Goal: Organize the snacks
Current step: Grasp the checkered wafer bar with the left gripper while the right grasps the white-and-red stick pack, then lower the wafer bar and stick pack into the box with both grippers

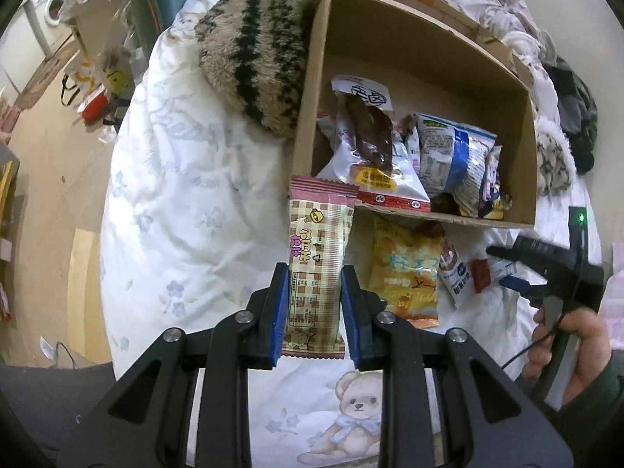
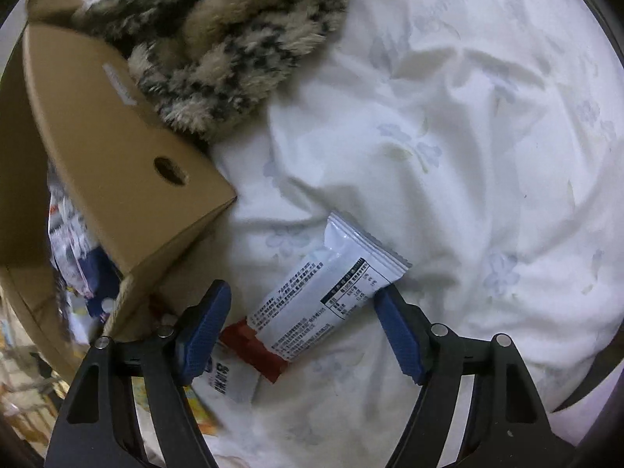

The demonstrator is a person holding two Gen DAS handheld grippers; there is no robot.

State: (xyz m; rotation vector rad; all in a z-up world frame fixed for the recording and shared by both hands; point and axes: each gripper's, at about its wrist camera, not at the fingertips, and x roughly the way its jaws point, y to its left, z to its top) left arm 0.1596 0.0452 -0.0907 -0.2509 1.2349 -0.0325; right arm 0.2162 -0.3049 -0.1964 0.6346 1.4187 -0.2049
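My left gripper (image 1: 315, 308) clamps a pink-and-cream checked snack bar wrapper (image 1: 318, 269) between its blue pads, holding it upright just before the open brown cardboard box (image 1: 425, 58) of packaged snacks on my white floral bedspread (image 1: 187, 195). My right gripper (image 2: 302, 329) hangs wide open, gripping nothing, its fingers either side of a white-and-red foil sachet (image 2: 323, 292) lying on the bedspread beside the box.

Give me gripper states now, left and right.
Left gripper: closed on the pink checked snack packet.
Right gripper: open, empty, straddling the white snack packet.
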